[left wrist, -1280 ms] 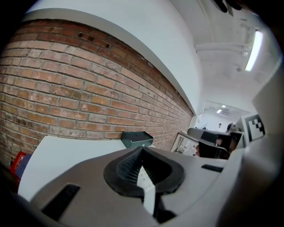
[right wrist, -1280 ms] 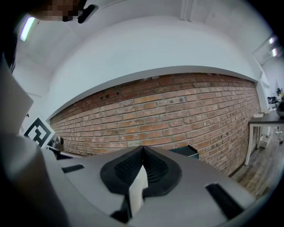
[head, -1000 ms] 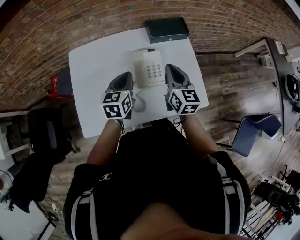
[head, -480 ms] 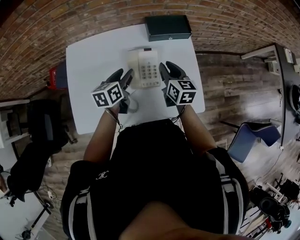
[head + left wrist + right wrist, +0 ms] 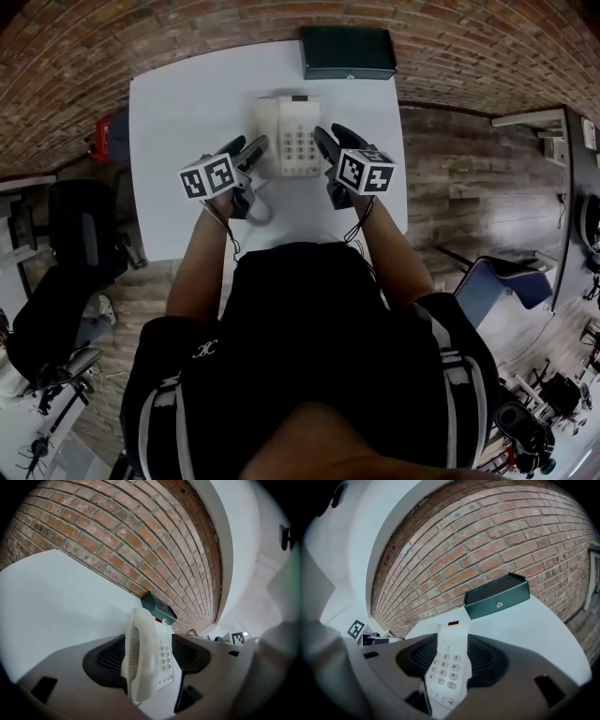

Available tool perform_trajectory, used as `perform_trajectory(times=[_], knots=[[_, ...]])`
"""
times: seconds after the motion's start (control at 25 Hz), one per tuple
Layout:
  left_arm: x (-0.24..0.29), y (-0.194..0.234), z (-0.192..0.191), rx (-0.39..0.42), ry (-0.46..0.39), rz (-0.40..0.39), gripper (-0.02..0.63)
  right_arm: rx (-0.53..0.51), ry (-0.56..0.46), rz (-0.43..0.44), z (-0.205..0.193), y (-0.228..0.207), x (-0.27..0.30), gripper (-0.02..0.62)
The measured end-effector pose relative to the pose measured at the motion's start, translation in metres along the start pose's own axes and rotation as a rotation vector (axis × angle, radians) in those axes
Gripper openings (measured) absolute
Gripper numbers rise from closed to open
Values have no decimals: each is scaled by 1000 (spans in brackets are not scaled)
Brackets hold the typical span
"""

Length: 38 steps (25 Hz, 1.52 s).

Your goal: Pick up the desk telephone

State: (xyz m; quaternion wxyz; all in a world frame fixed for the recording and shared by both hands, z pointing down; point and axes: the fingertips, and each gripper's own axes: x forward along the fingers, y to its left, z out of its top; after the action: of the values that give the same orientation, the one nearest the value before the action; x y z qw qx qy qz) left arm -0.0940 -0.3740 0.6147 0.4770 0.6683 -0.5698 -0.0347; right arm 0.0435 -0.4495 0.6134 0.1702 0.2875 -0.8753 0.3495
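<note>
The cream desk telephone [image 5: 289, 136] lies on the white table [image 5: 178, 103], handset on its left, keypad on its right. My left gripper [image 5: 246, 152] hangs just off the phone's near left corner and my right gripper [image 5: 324, 142] just off its near right edge. The jaws of both have just been opening and stand apart. In the left gripper view the handset [image 5: 139, 651] shows in the gap of the left gripper [image 5: 149, 654], untouched by the pads. In the right gripper view the keypad [image 5: 449, 667] shows in the gap of the right gripper [image 5: 453, 660], also untouched.
A dark green metal box [image 5: 347, 52] sits at the table's far edge, behind the phone, against the brick wall. The phone's cord [image 5: 261, 212] curls on the table near me. A black chair [image 5: 80, 253] stands left of the table, a blue chair [image 5: 502, 279] to the right.
Both grippers have come down and forward to either side of the telephone. Their jaws, shut a second ago, now stand apart. The left gripper has rolled.
</note>
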Motion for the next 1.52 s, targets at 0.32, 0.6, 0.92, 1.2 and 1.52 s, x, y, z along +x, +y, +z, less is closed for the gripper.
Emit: perform_trajectory(times=[0.32,0.6,0.92,1.2,1.52], knots=[[22,15,-14,-15,98,-11,331,67,99,15,-11,-19,26,206],[40,26,-18,-126,135,-97,350,141,143,87,-16,-22,48,219],[47,27,-25,-185,224,-240,359,173,259,143,-38,-21,65,227],[51,19,-33,-135,330,-316,359,260,270,169,-42,-20,68,232],[54,19,-35,-136,363,-270,359,245,281,127,-42,-20,67,232]])
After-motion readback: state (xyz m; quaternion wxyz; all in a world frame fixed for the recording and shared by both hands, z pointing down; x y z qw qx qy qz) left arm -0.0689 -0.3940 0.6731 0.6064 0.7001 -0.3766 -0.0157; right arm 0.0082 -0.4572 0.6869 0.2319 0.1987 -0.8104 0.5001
